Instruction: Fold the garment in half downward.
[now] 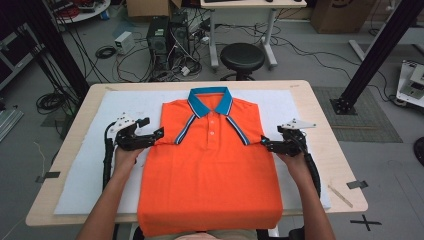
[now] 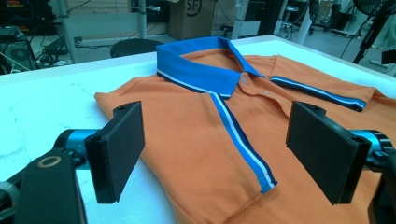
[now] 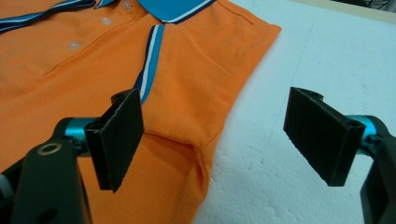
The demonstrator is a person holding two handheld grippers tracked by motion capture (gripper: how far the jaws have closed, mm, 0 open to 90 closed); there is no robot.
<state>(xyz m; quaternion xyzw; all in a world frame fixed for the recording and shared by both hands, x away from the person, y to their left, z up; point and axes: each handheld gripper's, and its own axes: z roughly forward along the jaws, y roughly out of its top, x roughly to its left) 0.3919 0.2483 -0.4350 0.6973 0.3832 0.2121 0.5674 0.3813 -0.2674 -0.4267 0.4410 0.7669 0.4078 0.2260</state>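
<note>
A wooden tabletop (image 1: 320, 107) filled the middle of the high view, carrying a white sheet (image 1: 90, 165). At its center lay an orange polo shirt (image 1: 210, 175), sleeves folded in, blue collar (image 1: 210, 98) toward the top. The left gripper (image 1: 150, 136) and right gripper (image 1: 266, 145) flanked the shirt's edges, fingers spread apart, gripping nothing.

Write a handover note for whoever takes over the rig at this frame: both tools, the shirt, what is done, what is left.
Left tool: open, at the shirt's left edge, holding nothing.
Right tool: open, at the shirt's right edge, one jaw over the cloth and one over the mat, holding nothing.
Orange polo shirt: flat and face up on the white mat, collar away from the person, hem hanging over the near table edge.
Done: both sleeves folded in over the chest.
Left: probably folding the body.
</note>
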